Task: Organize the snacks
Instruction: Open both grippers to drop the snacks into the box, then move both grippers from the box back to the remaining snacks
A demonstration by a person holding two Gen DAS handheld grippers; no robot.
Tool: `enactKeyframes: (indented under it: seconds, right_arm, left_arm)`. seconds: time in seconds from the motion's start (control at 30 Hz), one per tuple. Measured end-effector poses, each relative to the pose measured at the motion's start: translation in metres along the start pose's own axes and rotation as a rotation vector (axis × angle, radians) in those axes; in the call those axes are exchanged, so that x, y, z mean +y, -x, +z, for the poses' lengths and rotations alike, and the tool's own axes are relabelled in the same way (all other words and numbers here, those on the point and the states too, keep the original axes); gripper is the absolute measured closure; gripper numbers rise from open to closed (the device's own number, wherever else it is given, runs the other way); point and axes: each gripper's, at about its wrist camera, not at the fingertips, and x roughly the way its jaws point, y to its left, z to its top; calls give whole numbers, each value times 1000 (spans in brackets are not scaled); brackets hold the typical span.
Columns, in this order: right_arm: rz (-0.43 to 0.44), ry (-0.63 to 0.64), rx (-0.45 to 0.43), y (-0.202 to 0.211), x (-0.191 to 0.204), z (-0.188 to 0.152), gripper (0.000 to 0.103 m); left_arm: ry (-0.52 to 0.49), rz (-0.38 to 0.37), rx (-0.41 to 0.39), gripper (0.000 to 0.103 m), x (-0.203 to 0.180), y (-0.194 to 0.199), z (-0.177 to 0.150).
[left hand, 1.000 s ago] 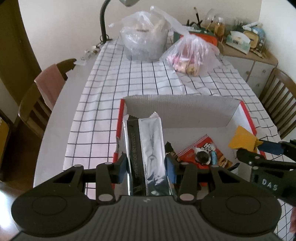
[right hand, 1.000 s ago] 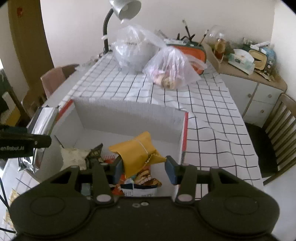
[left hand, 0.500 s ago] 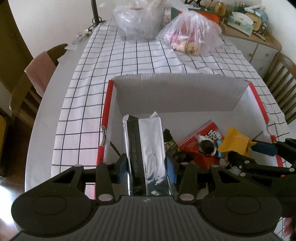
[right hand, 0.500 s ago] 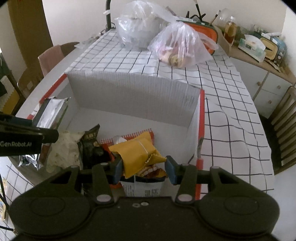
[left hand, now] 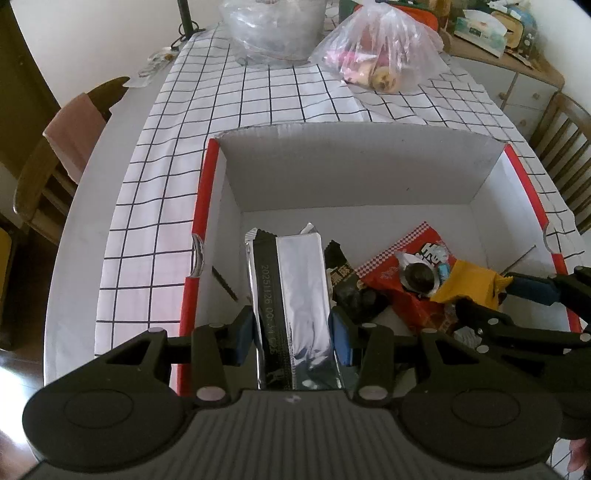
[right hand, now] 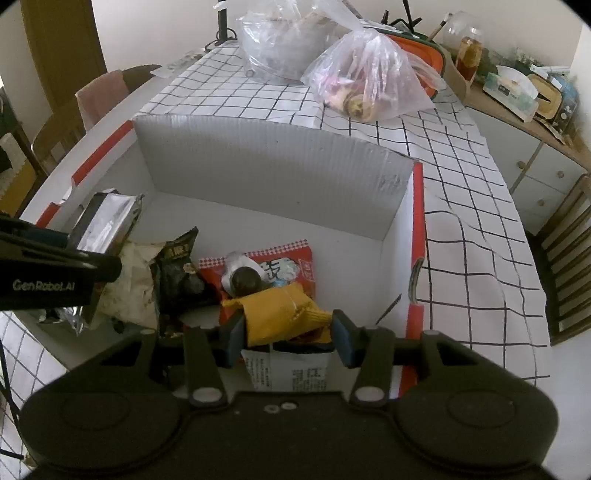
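Observation:
A white cardboard box with red edges (left hand: 369, 170) (right hand: 273, 158) stands on the checked tablecloth. My left gripper (left hand: 293, 334) is shut on a silver foil snack pack (left hand: 295, 295) and holds it inside the box at its left side; the pack also shows in the right wrist view (right hand: 107, 218). My right gripper (right hand: 288, 336) is shut on a yellow snack packet (right hand: 280, 314) low inside the box at its right; the packet shows in the left wrist view (left hand: 469, 284). A red packet (right hand: 291, 266), a black packet (right hand: 181, 273) and other snacks lie on the box floor.
Two clear plastic bags (left hand: 373, 55) (left hand: 273, 29) stand at the far end of the table. Wooden chairs stand left (left hand: 55, 158) and right (left hand: 569, 147). A sideboard with clutter (right hand: 517, 92) is at the back right.
Both grippers have moved forward and down into the box with their packets. The box now fills more of both views.

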Motion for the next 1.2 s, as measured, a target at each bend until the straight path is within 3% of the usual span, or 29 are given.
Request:
enactKeyframes:
  seconds: [0.1, 0.33, 0.9, 1.2]
  right_arm:
    - [-5, -3, -1, 0, -1, 0, 53]
    - [-3, -21, -26, 9, -6, -2, 43]
    - [93, -37, -152, 80, -5, -13, 20]
    - [145, -60, -211, 120, -2, -29, 14]
  left_arm:
    - [5, -2, -4, 59, 1, 1, -1]
    - [28, -22, -40, 47, 6, 12, -5]
    - [35, -73, -177, 42, 18, 77, -32]
    - [42, -92, -257, 39, 30, 118, -59]
